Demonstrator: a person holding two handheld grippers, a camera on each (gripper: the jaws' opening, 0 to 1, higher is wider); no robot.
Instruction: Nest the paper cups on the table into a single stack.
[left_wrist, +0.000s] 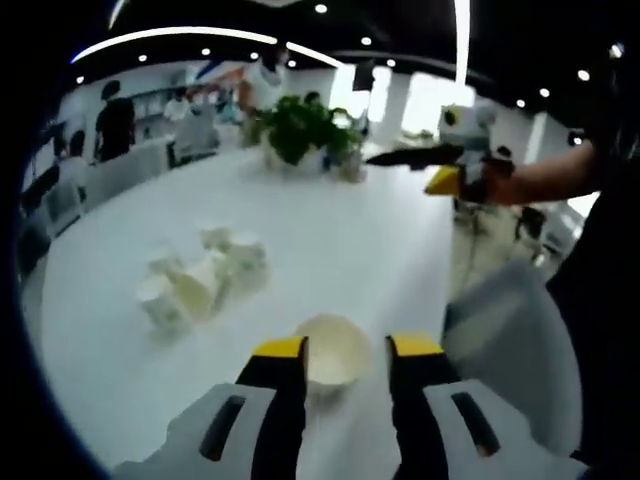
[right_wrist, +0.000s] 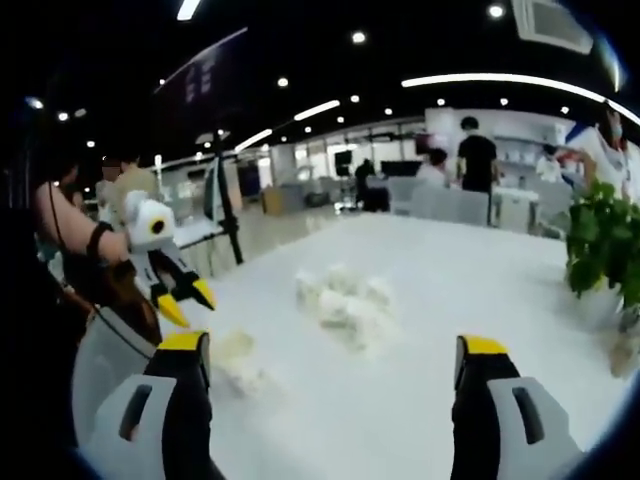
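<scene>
Lying in a loose cluster on the white counter (left_wrist: 330, 230), several paper cups (left_wrist: 200, 280) sit left of the single cup (left_wrist: 330, 350). The left tongs (left_wrist: 345, 350) bracket that single cup, jaws slightly apart and not clearly touching it. The right tongs (right_wrist: 335, 365) are spread wide, holding nothing, the cluster lying beyond them. A potted plant (left_wrist: 300, 130) stands farther back.

Table (left_wrist: 330, 230) reads smooth and white with a soft sheen, lights glancing off the far end. Cups (left_wrist: 205, 280) look like matt cream paper. Left gripper (left_wrist: 345, 350): glossy yellow plastic tips on black fingers over matt grey shells. Leafy green plant (left_wrist: 305, 130) beyond.
</scene>
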